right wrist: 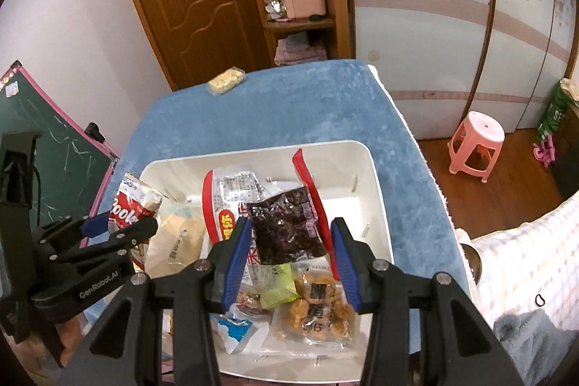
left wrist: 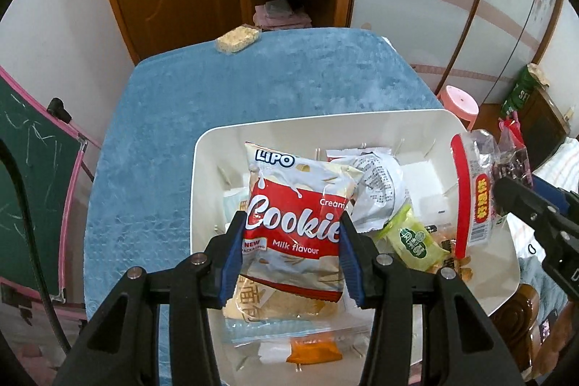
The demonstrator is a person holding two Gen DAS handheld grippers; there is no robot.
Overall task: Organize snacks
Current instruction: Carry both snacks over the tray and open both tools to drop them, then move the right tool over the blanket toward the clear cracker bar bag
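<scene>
Cookie pack [left wrist: 293, 216], one glossy red-and-white pillow pouch, pinched upright in left gripper [left wrist: 291, 234] over smooth white rectangular bin [left wrist: 202, 147]; rightward, one crinkly clear packet of dark dried fruit [right wrist: 289, 227] clamped in right gripper [right wrist: 291, 239].

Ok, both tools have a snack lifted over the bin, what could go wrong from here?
1. The left tool pinches only the Lipo cookie pack's middle; it may slip or crush the cookies.
2. The right tool holds a dark dried-fruit bag against a red-edged pack, which might come along or drop.
</scene>
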